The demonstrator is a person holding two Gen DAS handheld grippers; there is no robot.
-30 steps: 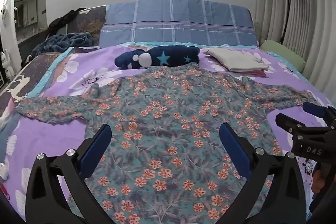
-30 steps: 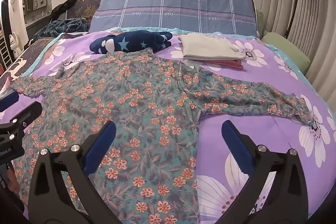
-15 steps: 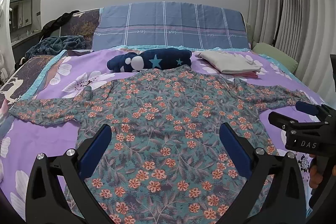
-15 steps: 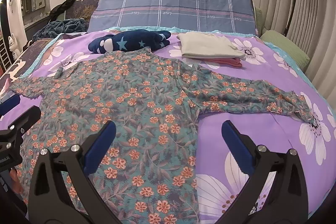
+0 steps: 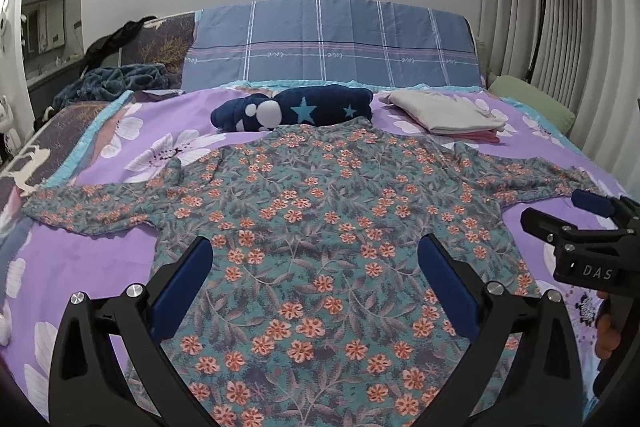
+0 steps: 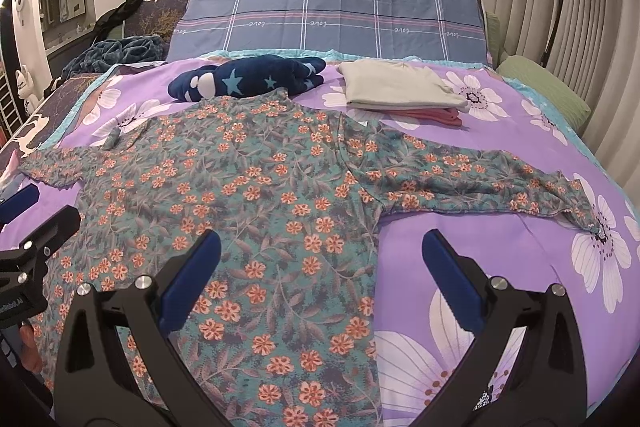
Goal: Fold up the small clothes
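A teal long-sleeved shirt with orange flowers lies flat on the purple floral bedsheet, both sleeves spread out; it also shows in the right wrist view. My left gripper is open and empty, hovering over the shirt's lower body. My right gripper is open and empty, above the shirt's right hem edge and the sheet. The right gripper also shows at the right edge of the left wrist view; the left gripper shows at the left edge of the right wrist view.
A navy star-patterned garment lies rolled beyond the shirt's collar. Folded cream clothing on a pink piece sits at the back right. A blue plaid pillow, a green pillow and a dark blanket lie at the head.
Both grippers have drawn back and lifted slightly, so more of the shirt and the bed's head shows. Both stay open; the shirt has not moved.
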